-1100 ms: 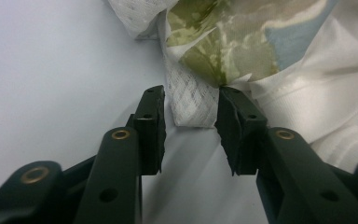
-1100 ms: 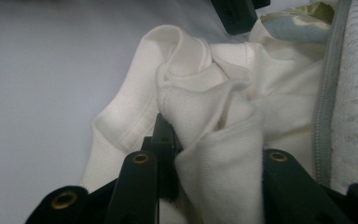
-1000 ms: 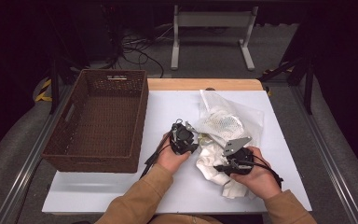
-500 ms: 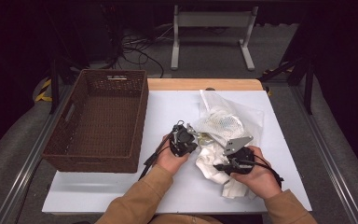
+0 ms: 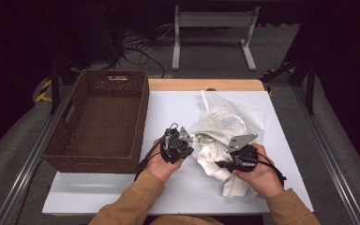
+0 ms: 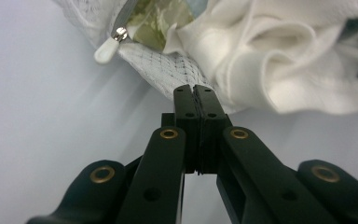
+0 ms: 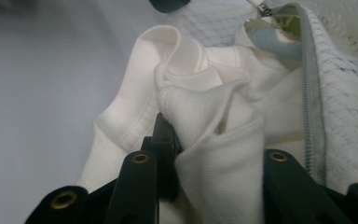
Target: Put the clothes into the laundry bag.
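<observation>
A white mesh laundry bag (image 5: 220, 119) lies on the white table (image 5: 168, 108), its grey zipper (image 7: 313, 107) undone. A white garment (image 5: 215, 157) spills out of its mouth toward the person. My left gripper (image 5: 190, 140) is at the bag's left side. Its jaws have just been closing and now meet on the edge of the mesh (image 6: 158, 65), just below the white zipper pull (image 6: 106, 50). My right gripper (image 5: 219, 164) points left and is shut on a thick fold of the garment (image 7: 200, 98), which hides its right jaw.
A brown wicker basket (image 5: 143, 117) stands along the table's left side, with nothing in it. Bare table top lies between the basket and the bag and in front of the hands. A metal frame (image 5: 211, 28) stands on the floor beyond the table.
The left gripper has shifted a little and shut on the bag's mesh edge, and the bag has bunched up there. The right hand and the garment have stayed put.
</observation>
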Action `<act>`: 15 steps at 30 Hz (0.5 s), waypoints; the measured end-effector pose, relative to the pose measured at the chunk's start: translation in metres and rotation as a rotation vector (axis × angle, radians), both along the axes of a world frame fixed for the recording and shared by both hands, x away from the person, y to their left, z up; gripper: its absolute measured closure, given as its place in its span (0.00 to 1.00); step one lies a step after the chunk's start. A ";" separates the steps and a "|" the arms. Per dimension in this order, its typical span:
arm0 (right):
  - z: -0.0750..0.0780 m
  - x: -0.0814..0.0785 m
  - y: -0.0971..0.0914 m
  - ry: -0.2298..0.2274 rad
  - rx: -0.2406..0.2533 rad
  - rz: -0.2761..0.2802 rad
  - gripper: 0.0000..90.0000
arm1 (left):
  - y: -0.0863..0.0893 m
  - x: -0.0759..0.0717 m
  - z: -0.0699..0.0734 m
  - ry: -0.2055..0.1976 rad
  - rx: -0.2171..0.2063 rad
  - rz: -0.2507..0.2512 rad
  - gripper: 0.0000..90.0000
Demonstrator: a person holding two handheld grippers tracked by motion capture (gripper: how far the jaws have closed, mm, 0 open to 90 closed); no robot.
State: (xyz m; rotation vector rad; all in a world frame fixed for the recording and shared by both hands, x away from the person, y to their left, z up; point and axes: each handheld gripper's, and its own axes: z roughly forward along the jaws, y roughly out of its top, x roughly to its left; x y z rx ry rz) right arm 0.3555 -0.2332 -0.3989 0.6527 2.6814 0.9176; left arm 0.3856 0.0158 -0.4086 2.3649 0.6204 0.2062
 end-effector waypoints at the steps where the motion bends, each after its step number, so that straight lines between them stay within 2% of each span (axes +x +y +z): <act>1: 0.000 0.001 0.000 -0.001 0.002 -0.005 0.77 | 0.002 -0.002 0.001 0.004 0.003 -0.007 0.99; 9: 0.002 0.008 0.003 -0.024 -0.008 -0.025 0.77 | 0.014 -0.020 0.004 0.023 0.007 -0.034 0.99; 15: 0.002 0.020 0.003 -0.041 -0.027 -0.044 0.77 | 0.022 -0.029 0.005 0.044 0.009 -0.050 0.99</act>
